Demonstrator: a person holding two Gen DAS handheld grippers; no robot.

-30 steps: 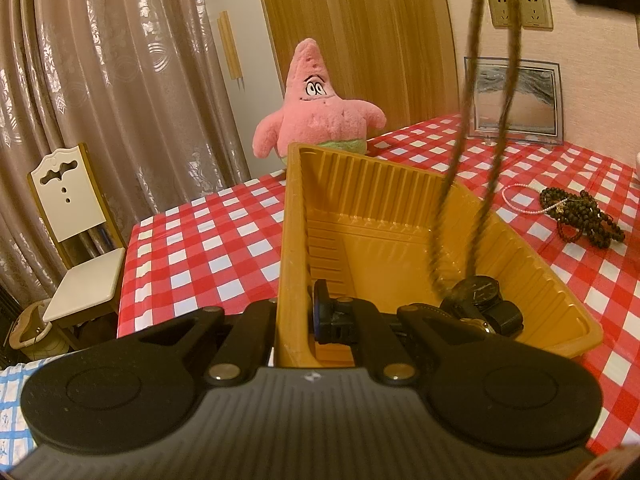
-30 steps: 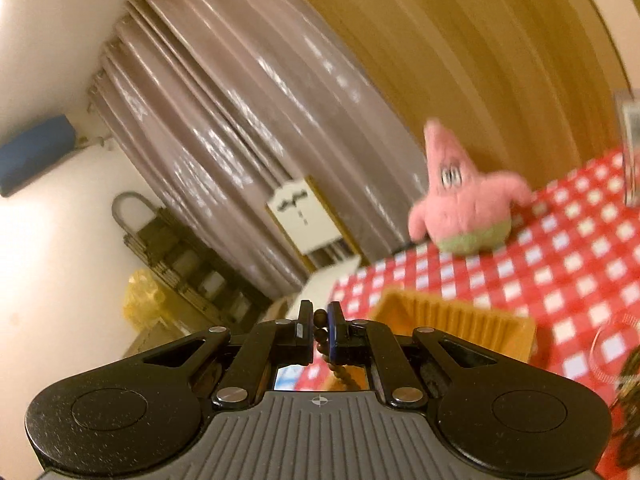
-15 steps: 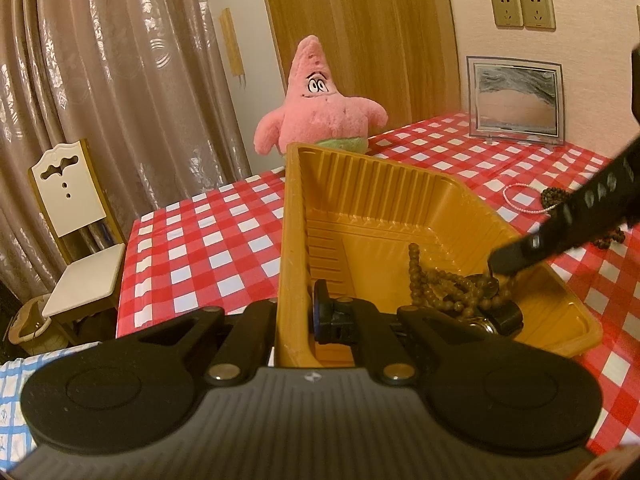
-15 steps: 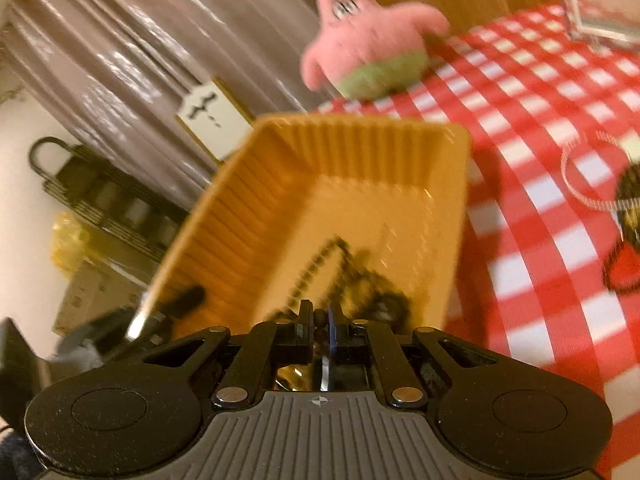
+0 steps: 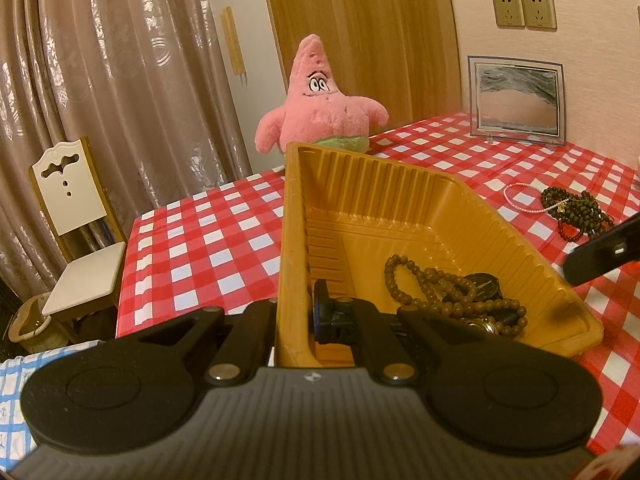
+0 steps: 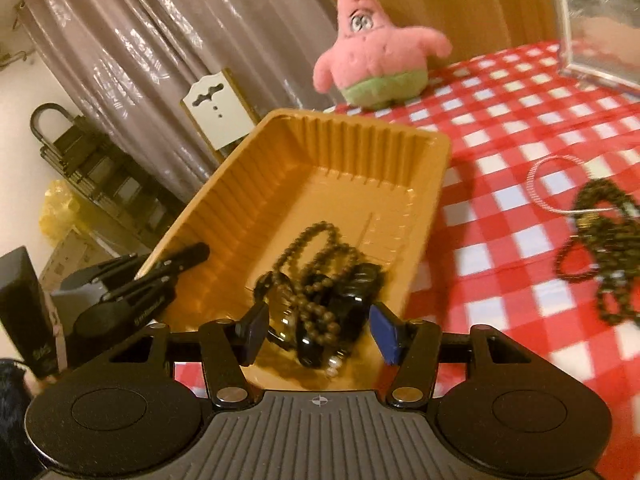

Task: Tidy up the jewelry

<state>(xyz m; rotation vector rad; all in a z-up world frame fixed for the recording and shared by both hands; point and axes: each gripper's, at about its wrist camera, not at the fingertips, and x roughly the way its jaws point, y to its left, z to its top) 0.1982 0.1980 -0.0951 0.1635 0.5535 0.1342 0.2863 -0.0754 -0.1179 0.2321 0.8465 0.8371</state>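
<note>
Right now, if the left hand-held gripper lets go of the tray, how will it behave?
Tray is thin ribbed plastic, so probably light and flexy. It looks tilted, clamped by one wall; likely drops flat. Beads piled at one end may slide.

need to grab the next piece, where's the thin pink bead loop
In the left wrist view the pink bead loop lies on the checked tablecloth, right of the orange tray, touching the pile of dark beads beside it.
</note>
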